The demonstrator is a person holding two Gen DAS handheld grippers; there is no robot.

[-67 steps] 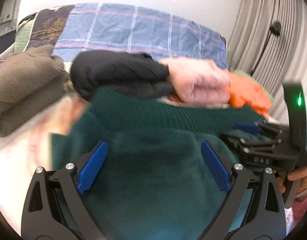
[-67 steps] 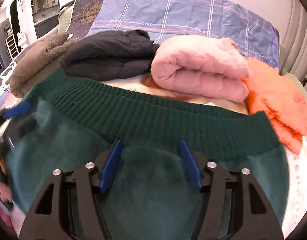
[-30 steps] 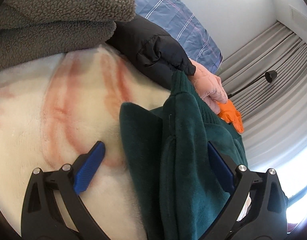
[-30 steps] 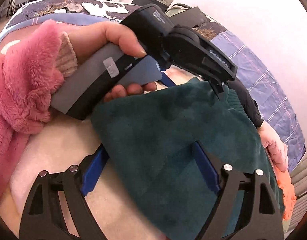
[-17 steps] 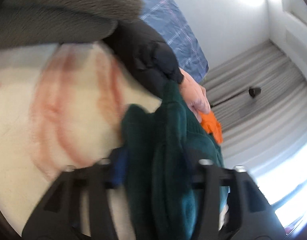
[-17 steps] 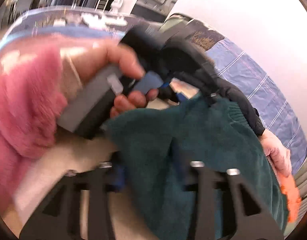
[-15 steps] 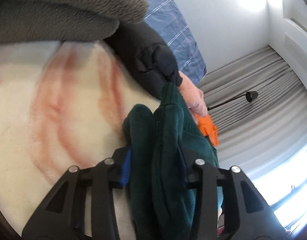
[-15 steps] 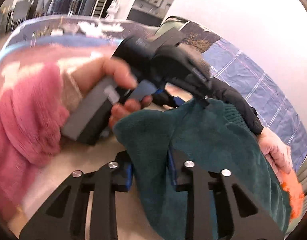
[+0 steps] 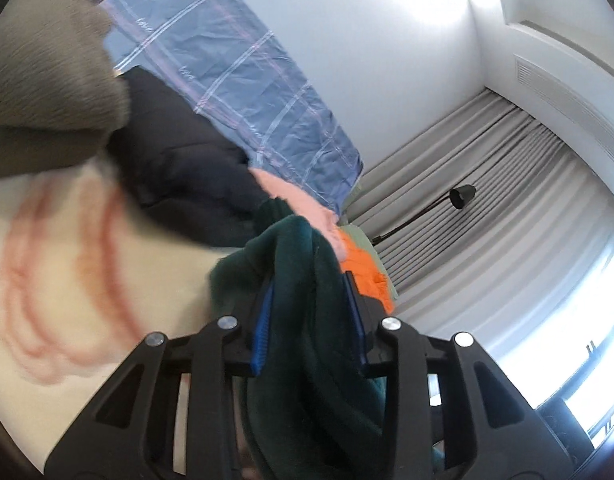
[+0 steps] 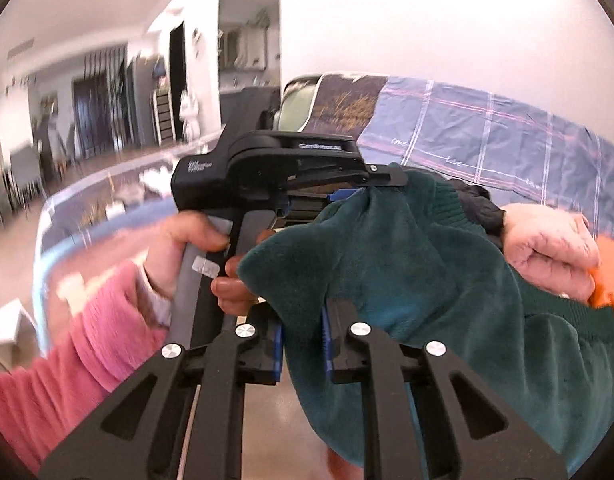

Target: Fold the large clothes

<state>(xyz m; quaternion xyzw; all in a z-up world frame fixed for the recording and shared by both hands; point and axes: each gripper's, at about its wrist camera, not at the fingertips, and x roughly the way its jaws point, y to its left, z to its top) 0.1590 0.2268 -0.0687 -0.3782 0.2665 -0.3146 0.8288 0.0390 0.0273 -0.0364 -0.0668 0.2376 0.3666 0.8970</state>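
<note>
Both grippers hold the dark green fleece sweater point(image 10: 447, 280) by one edge, lifted off the cream bed blanket point(image 9: 67, 280), probably so a fold can be carried over. In the left wrist view, the left gripper point(image 9: 309, 320) has its blue-padded fingers point(image 9: 263, 328) closing narrow on a thick bunched roll of the fabric, which fills the gap between them. The right gripper point(image 10: 303, 344) closes too, pinching a thinner hem between its fingers point(image 10: 278, 346); the sweater drapes to the right from there. The person's left hand point(image 10: 195, 248), in a pink sleeve point(image 10: 67, 360), squeezes the handle just left of the cloth. Far behind lie folded garments: a brown fleece point(image 9: 39, 92), a black jacket point(image 9: 179, 168), a pink quilted piece point(image 10: 547, 248) and an orange one point(image 9: 363, 272), kept clear of the working space.
</note>
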